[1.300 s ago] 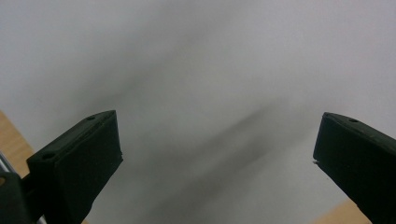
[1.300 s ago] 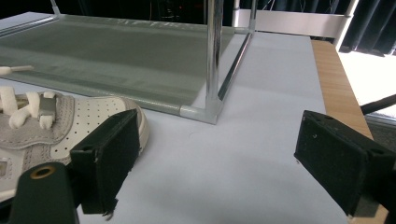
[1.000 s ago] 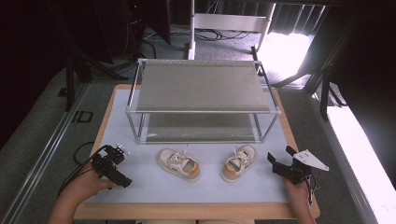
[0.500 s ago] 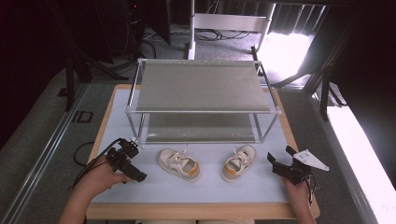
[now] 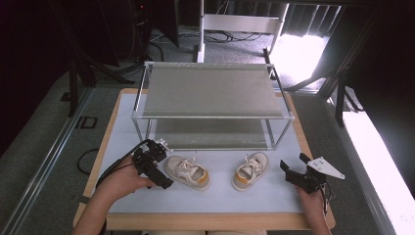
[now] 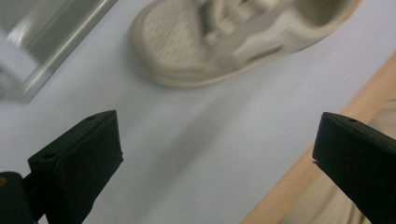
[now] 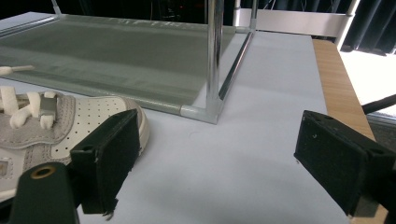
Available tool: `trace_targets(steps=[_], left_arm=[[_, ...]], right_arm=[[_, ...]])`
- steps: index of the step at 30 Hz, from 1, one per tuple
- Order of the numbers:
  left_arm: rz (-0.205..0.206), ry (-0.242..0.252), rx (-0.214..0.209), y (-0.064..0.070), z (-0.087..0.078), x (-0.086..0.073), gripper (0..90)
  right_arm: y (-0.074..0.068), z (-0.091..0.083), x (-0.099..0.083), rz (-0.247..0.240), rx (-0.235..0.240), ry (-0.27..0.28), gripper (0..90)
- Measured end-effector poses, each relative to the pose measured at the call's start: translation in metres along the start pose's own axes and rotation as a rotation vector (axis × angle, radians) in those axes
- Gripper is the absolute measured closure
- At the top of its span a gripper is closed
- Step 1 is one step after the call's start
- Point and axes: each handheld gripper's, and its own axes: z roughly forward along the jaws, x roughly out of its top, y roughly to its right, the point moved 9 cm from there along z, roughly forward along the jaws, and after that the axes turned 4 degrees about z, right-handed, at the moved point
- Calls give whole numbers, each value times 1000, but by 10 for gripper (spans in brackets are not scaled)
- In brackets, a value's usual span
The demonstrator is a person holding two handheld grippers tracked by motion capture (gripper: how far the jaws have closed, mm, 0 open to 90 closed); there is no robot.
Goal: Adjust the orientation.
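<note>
Left gripper (image 5: 157, 163), jaws wide & empty, closes on the left shoe (image 5: 188, 172) nr the table's (image 5: 117, 127) front edge, prob. to grab it, while right gripper (image 5: 292, 172), also open w/ nothing held, waits by the right shoe (image 5: 250, 170) below the rack (image 5: 210, 90).

The high camera is looking forward and down from above my edge of the desk (image 5: 122, 208), taking in the whole top. The camera on my left hand-held gripper (image 5: 152, 165) is looking down from close above the desk near its front edge. The one on my right hand-held gripper (image 5: 298, 175) is sitting low, facing the far edge. Each is sharing a shoe with the high view.
</note>
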Motion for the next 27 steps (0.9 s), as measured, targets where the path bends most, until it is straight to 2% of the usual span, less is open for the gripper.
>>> trace_targets(steps=[7, 14, 16, 18, 21, 23, 25, 27], left_arm=[[72, 16, -28, 26, -3, 33, 10], [126, -1, -33, 44, 5, 56, 10], [135, -3, -37, 50, 9, 62, 10], [145, 1, -58, 59, 16, 68, 10], [163, -6, -58, 67, 26, 76, 10], [170, 2, -71, 71, 29, 82, 64], [175, -12, -69, 73, 33, 85, 67], [171, -17, -78, 75, 37, 87, 160]], right_arm=[[0, 0, 0, 1, 3, 0, 137], [0, 0, 0, 5, 5, 2, 137], [0, 0, 0, 5, 5, 2, 139], [0, 0, 0, 2, 5, 0, 139], [0, 0, 0, 2, 5, 0, 139], [0, 0, 0, 3, 5, 1, 139], [0, 0, 0, 4, 6, 0, 140], [0, 0, 0, 4, 6, 0, 142]])
